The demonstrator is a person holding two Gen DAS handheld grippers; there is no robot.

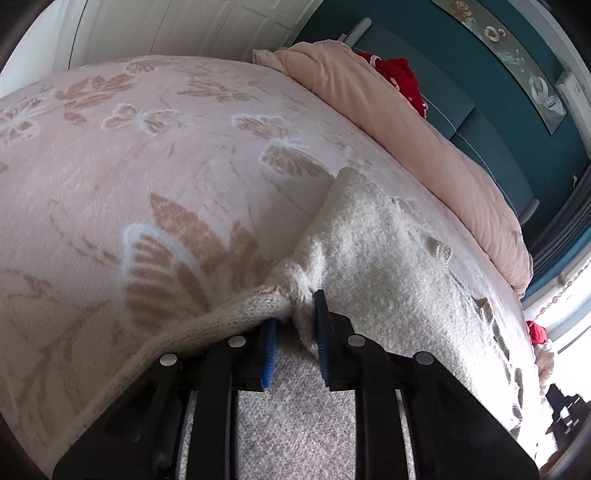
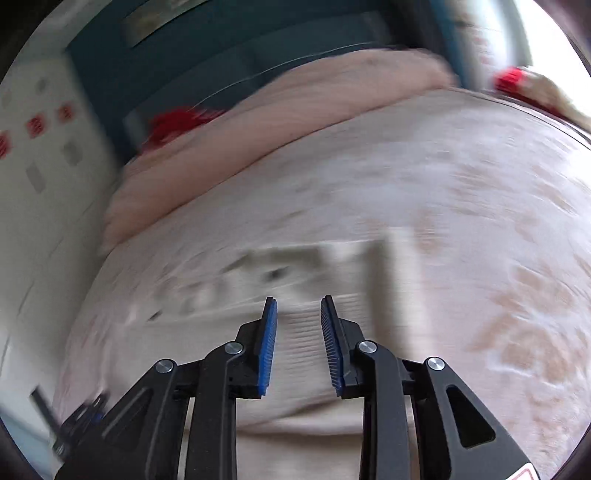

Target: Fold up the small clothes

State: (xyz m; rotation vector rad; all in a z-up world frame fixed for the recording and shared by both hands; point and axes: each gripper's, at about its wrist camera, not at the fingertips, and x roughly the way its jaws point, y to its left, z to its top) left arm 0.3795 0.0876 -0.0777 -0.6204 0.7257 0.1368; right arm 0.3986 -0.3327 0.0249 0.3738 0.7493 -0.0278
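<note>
A cream fuzzy knitted garment [image 1: 380, 240] lies on the pink butterfly-patterned bedspread [image 1: 147, 155]. My left gripper [image 1: 295, 314] is shut on a bunched edge of the garment, and its ribbed hem drapes over the left finger. In the right wrist view, which is motion-blurred, my right gripper [image 2: 297, 310] is open and empty just above the ribbed part of the garment [image 2: 295, 332]. The bedspread [image 2: 461, 184] shows around it.
A rolled pink duvet [image 1: 424, 147] lies along the far side of the bed, also in the right wrist view [image 2: 277, 122]. A red item [image 1: 402, 79] sits behind it against a teal wall. White doors [image 1: 166, 26] stand behind the bed.
</note>
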